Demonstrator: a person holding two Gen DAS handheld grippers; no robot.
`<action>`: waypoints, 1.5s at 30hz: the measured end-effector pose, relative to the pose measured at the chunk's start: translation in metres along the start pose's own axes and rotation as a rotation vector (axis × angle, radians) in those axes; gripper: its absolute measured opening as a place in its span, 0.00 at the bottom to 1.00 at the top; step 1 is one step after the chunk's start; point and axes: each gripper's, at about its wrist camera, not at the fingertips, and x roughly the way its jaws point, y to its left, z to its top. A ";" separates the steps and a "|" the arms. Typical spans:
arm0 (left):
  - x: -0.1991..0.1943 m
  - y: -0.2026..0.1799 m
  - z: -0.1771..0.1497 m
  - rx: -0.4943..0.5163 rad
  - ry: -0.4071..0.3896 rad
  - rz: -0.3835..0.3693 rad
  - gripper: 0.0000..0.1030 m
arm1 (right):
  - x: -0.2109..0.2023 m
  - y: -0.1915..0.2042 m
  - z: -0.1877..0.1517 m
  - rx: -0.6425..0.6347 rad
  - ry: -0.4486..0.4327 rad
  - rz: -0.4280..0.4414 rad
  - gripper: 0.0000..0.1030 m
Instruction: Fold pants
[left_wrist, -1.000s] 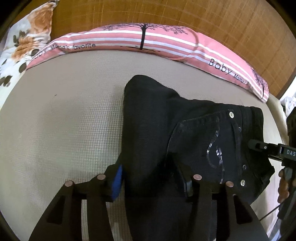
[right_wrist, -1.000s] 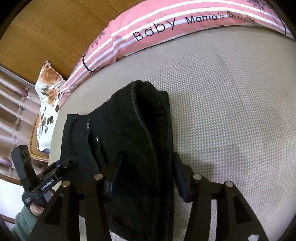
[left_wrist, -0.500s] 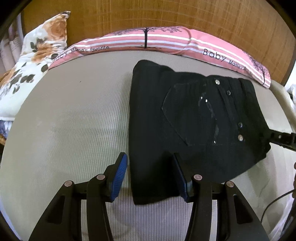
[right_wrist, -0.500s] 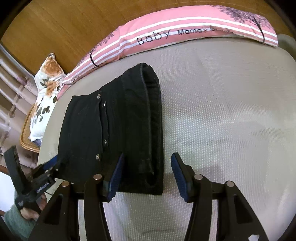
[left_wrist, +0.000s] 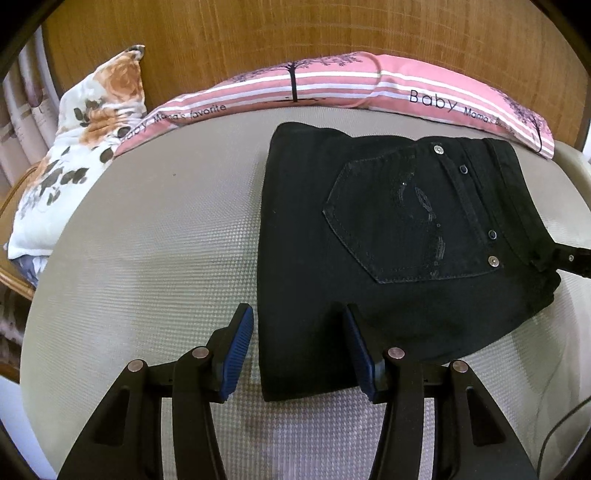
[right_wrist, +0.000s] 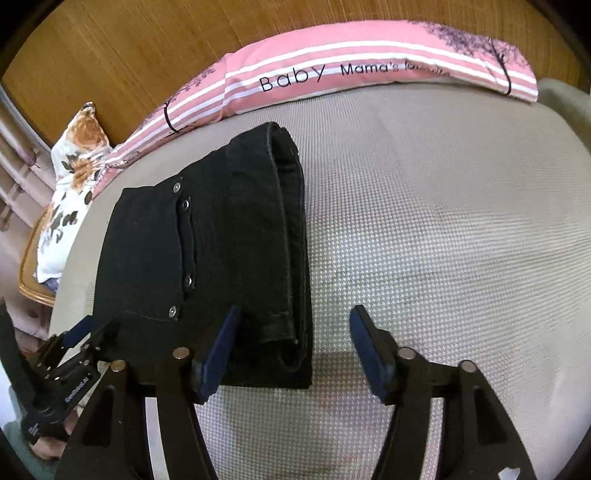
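The black pants (left_wrist: 388, 236) lie folded in a flat rectangle on the beige bed (left_wrist: 147, 258), back pocket up. My left gripper (left_wrist: 297, 317) hovers over their near left corner, open, its blue pads clear of the cloth. In the right wrist view the stacked fold edge of the pants (right_wrist: 221, 251) faces me. My right gripper (right_wrist: 295, 315) straddles that near edge; its jaws are opening and the pads do not press the fabric. The left gripper (right_wrist: 85, 332) also shows at the pants' far corner there, and a tip of the right gripper (left_wrist: 572, 258) shows in the left wrist view.
A pink striped pillow (left_wrist: 351, 85) lies along the bed's far side against a wooden headboard (left_wrist: 258, 33). A floral pillow (left_wrist: 81, 140) sits at the far left corner, over a wicker edge (right_wrist: 33, 291). A thin cable (left_wrist: 561, 428) hangs at lower right.
Both grippers drew back from the pants and let go of the fabric they were pinching. The pants now lie flat on the bed. The right jaws have widened.
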 end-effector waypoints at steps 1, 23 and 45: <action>-0.003 0.000 0.000 -0.006 -0.001 0.003 0.53 | -0.002 0.003 0.000 -0.006 -0.008 -0.015 0.59; -0.084 0.004 -0.038 -0.082 -0.068 0.035 0.83 | -0.069 0.085 -0.064 -0.207 -0.129 -0.110 0.95; -0.095 0.001 -0.052 -0.074 -0.064 0.060 0.83 | -0.074 0.088 -0.080 -0.218 -0.118 -0.148 0.98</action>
